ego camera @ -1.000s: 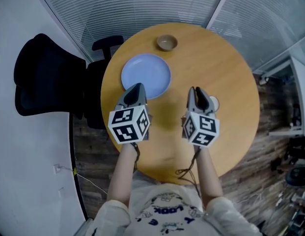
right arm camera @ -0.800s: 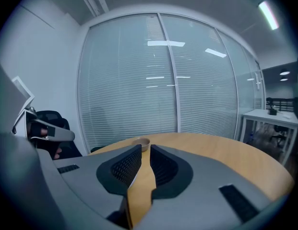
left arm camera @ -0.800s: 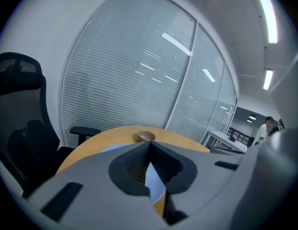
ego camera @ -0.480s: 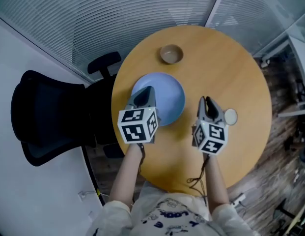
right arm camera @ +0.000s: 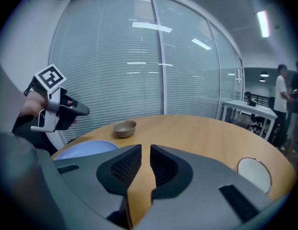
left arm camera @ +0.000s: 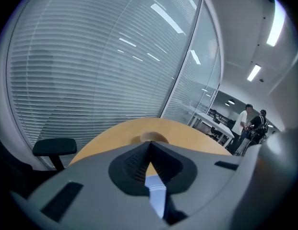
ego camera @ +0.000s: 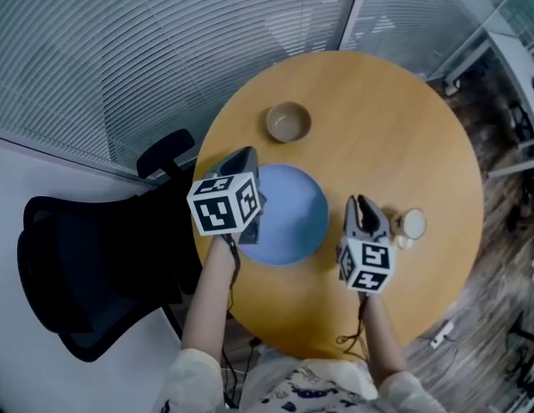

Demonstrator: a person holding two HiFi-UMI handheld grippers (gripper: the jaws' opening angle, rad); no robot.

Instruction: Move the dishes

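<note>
Right gripper [ego camera: 362,201] above table [ego camera: 395,127] near edge, jaws slightly apart, nothing between. Small white dish [ego camera: 413,224] just beside, by right edge. Left gripper [ego camera: 244,155] closed, empty, over blue plate [ego camera: 294,215] at left edge. Brown bowl [ego camera: 288,121] toward far edge.

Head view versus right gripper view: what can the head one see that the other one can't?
Only the head view shows the person's shirt and the wooden floor. Only the right gripper view shows people standing far off near a white desk. Both show the round table, the blue plate, the brown bowl, the small white dish and the left gripper.
</note>
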